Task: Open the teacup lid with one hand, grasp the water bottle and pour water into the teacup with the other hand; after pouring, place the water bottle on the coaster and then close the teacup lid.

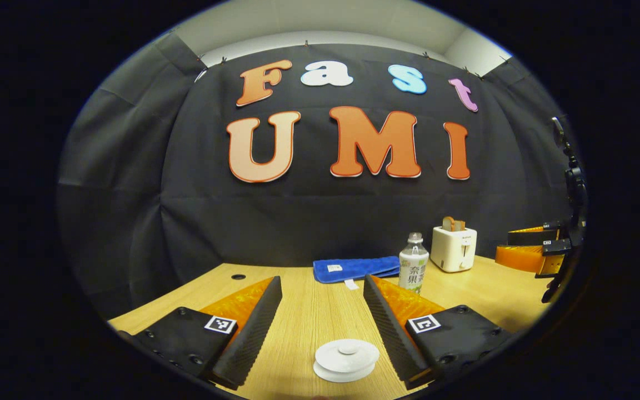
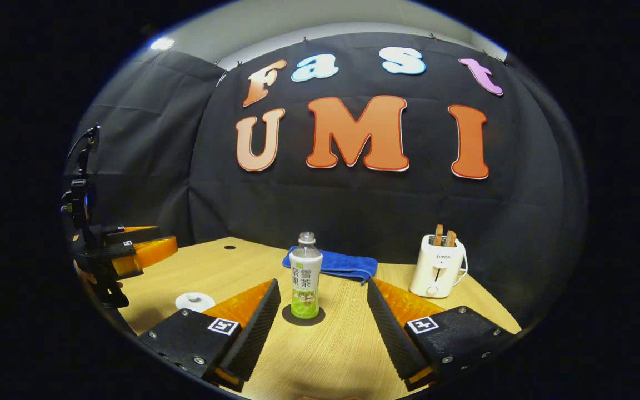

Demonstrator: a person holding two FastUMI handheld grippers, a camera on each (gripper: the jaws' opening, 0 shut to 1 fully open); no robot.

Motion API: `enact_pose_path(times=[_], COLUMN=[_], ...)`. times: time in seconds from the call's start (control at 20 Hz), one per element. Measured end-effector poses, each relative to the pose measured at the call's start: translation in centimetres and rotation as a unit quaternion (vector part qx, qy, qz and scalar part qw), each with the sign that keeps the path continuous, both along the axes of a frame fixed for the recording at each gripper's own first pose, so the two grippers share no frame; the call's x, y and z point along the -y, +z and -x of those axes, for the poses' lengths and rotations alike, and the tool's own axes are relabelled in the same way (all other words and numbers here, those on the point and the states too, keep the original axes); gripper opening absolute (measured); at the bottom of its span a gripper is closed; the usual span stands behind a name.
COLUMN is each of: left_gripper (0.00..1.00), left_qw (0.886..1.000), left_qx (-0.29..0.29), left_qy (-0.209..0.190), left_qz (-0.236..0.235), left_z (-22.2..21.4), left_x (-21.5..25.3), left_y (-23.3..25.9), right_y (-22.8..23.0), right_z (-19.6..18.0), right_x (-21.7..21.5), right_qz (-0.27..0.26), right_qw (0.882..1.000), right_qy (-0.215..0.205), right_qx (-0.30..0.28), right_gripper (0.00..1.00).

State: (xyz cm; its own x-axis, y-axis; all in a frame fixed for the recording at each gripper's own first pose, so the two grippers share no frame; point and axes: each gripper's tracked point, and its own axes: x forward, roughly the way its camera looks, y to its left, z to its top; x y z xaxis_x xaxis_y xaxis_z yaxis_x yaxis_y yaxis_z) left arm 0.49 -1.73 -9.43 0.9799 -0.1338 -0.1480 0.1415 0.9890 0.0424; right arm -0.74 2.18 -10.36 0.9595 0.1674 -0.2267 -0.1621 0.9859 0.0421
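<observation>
Recording booth: black cloth wall (image 1: 131, 183), wooden table (image 2: 342, 355).

1. Water bottle (image 2: 305, 276): one, centre of the right gripper view.
2. Coaster (image 2: 303, 316): one, under that bottle.
3. Teacup lid (image 1: 346, 359): one, bottom centre of the left gripper view.
4. Blue towel (image 2: 333, 264): one, behind the bottle.
5. Toaster (image 2: 436, 266): one, right of centre, two slices in its slots.
6. Table (image 2: 342, 350): one.

A pale wood-grain table (image 2: 348, 344) with a matt finish is seen. The teacup lid (image 1: 346, 358) looks glazed, perhaps ceramic. The water bottle (image 2: 305, 283) is clear plastic with a glossy label; the towel (image 2: 334, 263) is nubby cloth; the toaster (image 2: 436, 266) is smooth plastic.
</observation>
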Motion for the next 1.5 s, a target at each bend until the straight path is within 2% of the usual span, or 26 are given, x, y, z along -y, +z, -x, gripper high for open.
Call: enact_pose_path(times=[0.15,0.25,0.35,0.55,0.8,1.0,1.15,1.4,1.5], left_gripper=[0.94,0.97,0.94,0.97,0.94,0.94,0.94,0.95,0.95], left_qw=[1.0,0.999,0.999,0.999,0.998,0.998,0.998,0.999,0.999], left_qx=[0.024,0.037,0.042,0.051,0.057,0.059,0.063,0.028,0.02], left_qy=[-0.002,-0.002,-0.001,0.009,0.012,0.015,0.009,0.019,0.02], left_qz=[-0.001,0.005,0.008,0.009,0.033,0.026,0.027,0.033,0.028], left_z=[0.5,0.7,0.6,0.5,-0.1,-0.5,-0.4,-0.6,-0.7], left_x=[0.1,0.3,0.5,1.1,1.9,1.9,2.2,1.3,1.0], left_y=[2.6,4.3,5.3,7.6,10.4,12.3,13.0,10.3,9.6], right_y=[2.0,2.9,3.9,6.0,7.5,9.4,10.5,10.2,10.0], right_z=[0.5,0.6,0.5,0.5,0.2,0.1,-0.2,0.1,0.1], right_x=[0.6,1.0,1.1,1.4,2.0,2.1,2.2,2.6,2.5], right_qz=[0.009,0.009,0.011,0.015,0.018,0.022,0.016,0.022,0.016], right_qw=[1.0,0.999,0.999,0.998,0.997,0.996,0.995,0.995,0.996], right_qy=[-0.014,-0.015,-0.018,-0.03,-0.042,-0.043,-0.046,-0.052,-0.051], right_qx=[0.022,0.03,0.039,0.059,0.065,0.076,0.082,0.082,0.078], right_gripper=[0.94,0.94,0.94,0.94,0.95,0.95,0.95,0.98,0.96])
